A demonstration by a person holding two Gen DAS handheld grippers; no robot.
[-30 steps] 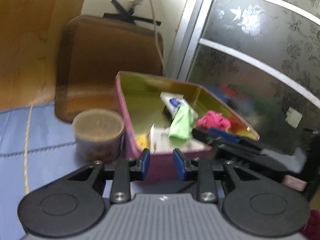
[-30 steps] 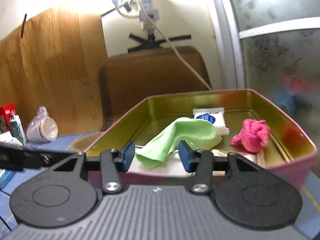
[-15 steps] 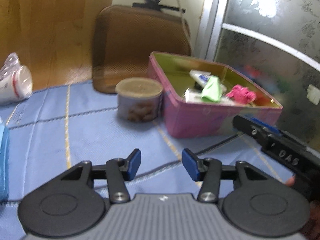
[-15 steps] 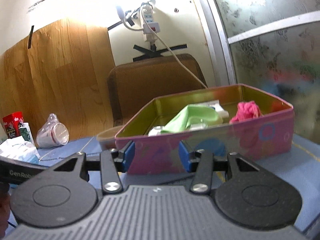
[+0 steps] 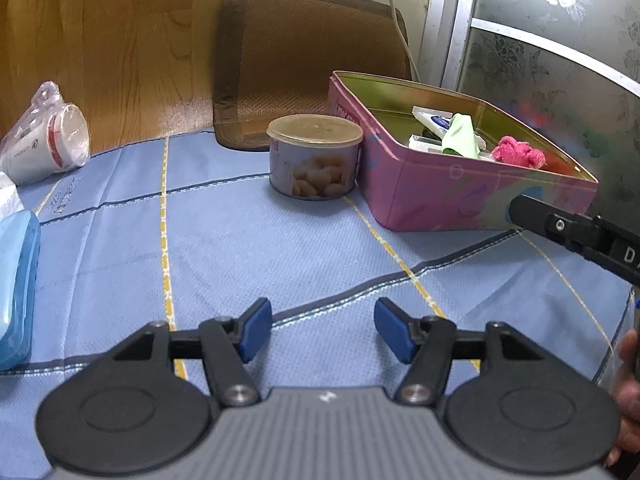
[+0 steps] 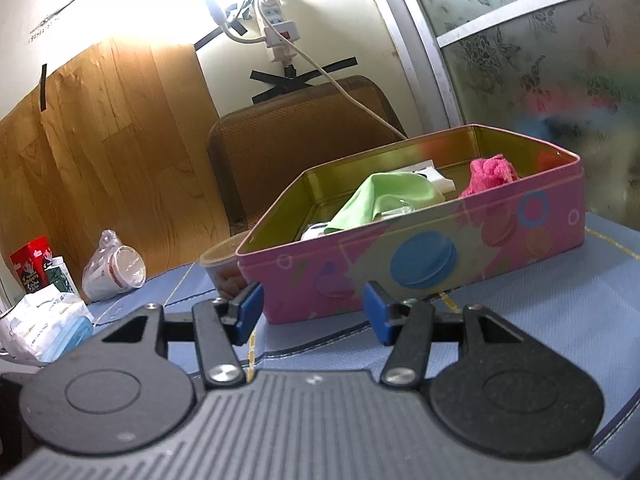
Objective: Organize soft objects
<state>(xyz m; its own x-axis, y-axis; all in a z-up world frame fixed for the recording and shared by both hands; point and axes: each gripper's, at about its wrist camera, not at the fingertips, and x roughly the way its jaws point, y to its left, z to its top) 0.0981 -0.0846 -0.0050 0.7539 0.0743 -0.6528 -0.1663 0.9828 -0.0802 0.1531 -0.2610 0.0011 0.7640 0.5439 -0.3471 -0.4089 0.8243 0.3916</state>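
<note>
A pink tin box (image 5: 440,196) (image 6: 400,268) stands on the blue cloth near the glass door. Inside lie a green cloth (image 5: 460,138) (image 6: 384,200), a pink fluffy cloth (image 5: 518,152) (image 6: 490,172) and some white packets (image 5: 430,118). My left gripper (image 5: 323,330) hovers over bare blue cloth, well in front of the box; its jaws are opening with nothing between them. My right gripper (image 6: 312,312) sits low just in front of the box's long side, its jaws also opening and empty. Part of the right gripper's black body (image 5: 576,236) shows in the left wrist view.
A round lidded can of nuts (image 5: 314,156) stands left of the box. A brown cushion (image 5: 308,60) leans on the wall behind. Bagged paper cups (image 5: 44,140) (image 6: 114,272), a blue tissue pack (image 5: 16,284) and white packets (image 6: 40,316) lie at left. A power cable (image 6: 340,84) hangs above.
Both grippers have drawn back from over the box, which now sits farther off. The left jaws went from nearly closed to wide apart; the right jaws spread a little.
</note>
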